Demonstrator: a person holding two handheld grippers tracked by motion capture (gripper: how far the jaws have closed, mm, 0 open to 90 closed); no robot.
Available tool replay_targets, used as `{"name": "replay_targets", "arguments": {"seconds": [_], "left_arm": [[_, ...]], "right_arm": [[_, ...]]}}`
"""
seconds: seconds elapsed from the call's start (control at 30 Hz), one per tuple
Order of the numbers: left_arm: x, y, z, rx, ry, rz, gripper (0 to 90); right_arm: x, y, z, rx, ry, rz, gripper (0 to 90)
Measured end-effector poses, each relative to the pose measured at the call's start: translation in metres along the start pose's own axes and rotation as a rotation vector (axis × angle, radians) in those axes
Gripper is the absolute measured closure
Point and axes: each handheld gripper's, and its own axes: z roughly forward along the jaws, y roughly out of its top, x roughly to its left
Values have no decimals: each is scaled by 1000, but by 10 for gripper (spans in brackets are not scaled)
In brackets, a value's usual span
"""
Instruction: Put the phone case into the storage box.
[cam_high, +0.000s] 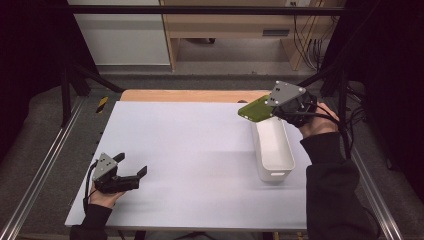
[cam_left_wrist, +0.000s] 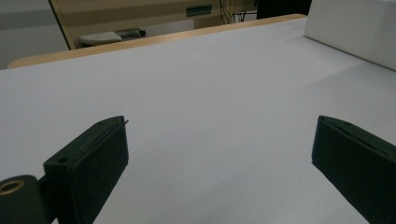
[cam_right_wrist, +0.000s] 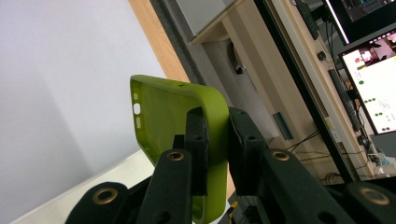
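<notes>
Carrying is the step we judge to be in hand: our right gripper (cam_high: 274, 106) is clamped on the edge of a soft lime-green rubbery phone case (cam_high: 255, 109), holding it in the air just above the far end of the long white plastic bin (cam_high: 273, 150); the bin lies directly below and nearer us than those tongs. Our left gripper (cam_high: 131, 165) rests low over the pale table sheet (cam_high: 190, 160), jaws wide apart and empty, well apart from the case. Next, we think, the right tongs must lower the case over the bin's opening and part. From the right gripper view we see the case (cam_right_wrist: 180, 126) pinched by its rim, hollow side showing; the left gripper view adds the bin's wall (cam_left_wrist: 355, 28) beyond its tongs.
</notes>
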Motion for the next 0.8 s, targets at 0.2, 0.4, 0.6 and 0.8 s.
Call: {"name": "replay_targets", "arguments": {"seconds": [0.2,0.4,0.6,0.8], "left_arm": [[0,0,1,1,-2,1,33],[0,0,1,3,-2,4,33],[0,0,1,4,-3,6,33],[1,-1,1,7,-1,4,33]], "right_arm": [[-5,-1,4,22,-13,-17,790],[-10,-2,8,52,-37,-41,790],[-16,-4,14,76,-45,-57,789],[-22,-7,19,105,-55,-77,787]]}}
